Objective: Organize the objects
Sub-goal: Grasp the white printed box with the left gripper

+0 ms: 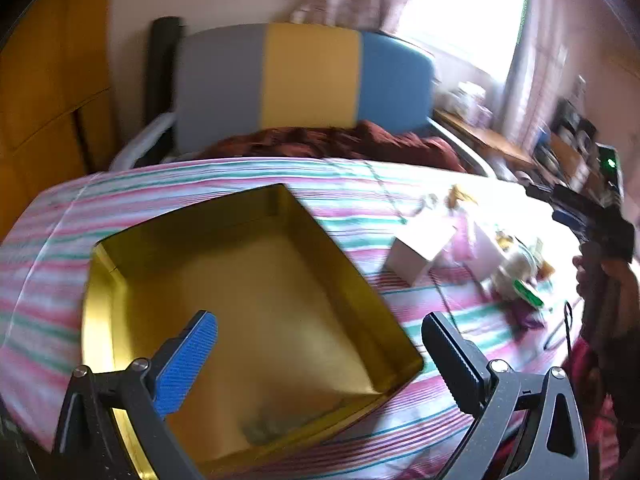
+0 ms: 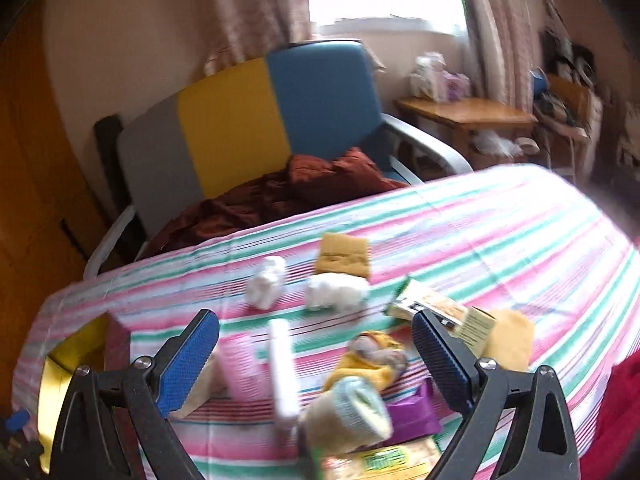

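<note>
Your two tools over the striped desk.
Left tool (image 1: 320, 360) released above gold tin (image 1: 248, 300); right tool (image 2: 316, 360) released above scattered packets (image 2: 440, 312).

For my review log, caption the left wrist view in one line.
Open left gripper hovers over an open gold tin on a striped tablecloth.
</note>
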{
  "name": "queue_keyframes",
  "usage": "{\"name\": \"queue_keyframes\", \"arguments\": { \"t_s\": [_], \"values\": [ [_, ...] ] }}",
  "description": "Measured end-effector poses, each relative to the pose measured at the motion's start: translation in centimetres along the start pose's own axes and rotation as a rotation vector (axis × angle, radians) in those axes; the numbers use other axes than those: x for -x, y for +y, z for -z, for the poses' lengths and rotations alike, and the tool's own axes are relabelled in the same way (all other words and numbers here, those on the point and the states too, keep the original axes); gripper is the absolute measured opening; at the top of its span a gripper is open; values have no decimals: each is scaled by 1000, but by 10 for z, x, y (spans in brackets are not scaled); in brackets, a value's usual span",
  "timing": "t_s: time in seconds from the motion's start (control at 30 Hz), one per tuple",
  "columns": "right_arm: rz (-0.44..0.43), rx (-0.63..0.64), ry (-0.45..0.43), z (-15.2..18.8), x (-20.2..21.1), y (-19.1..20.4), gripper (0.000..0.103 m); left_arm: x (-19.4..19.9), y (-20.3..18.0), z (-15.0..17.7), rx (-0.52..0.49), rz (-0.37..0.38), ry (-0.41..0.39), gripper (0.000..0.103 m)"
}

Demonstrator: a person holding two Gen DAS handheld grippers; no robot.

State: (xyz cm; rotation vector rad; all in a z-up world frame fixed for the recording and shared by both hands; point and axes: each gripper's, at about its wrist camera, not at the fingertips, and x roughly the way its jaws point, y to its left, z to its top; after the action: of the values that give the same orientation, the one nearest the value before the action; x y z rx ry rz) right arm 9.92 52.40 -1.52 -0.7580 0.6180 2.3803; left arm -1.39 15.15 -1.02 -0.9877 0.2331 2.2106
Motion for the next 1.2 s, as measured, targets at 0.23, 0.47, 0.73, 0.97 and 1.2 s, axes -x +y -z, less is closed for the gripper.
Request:
{"name": "queue_keyframes", "arguments": {
  "t_s": [0.23, 0.47, 0.73, 0.97, 1.2],
  "values": [
    [-60, -204, 18, -1, -4, -34, 99, -38, -43, -21, -185, 34, 17, 103],
    [-110, -227, 43, 0, -6, -38, 99, -79, -73, -48, -286, 40, 67, 103],
    [-148, -220, 73, 0, -12, -34, 99, -128, -103, -66, -375, 45, 127, 103],
    [-161, -193, 98, 3, -16, -27, 99, -162, -121, -73, -460, 64, 179, 100],
    [-150, -163, 104, 2, -17, -22, 99, -196, -128, -72, -478, 108, 272, 64]
  ]
}}
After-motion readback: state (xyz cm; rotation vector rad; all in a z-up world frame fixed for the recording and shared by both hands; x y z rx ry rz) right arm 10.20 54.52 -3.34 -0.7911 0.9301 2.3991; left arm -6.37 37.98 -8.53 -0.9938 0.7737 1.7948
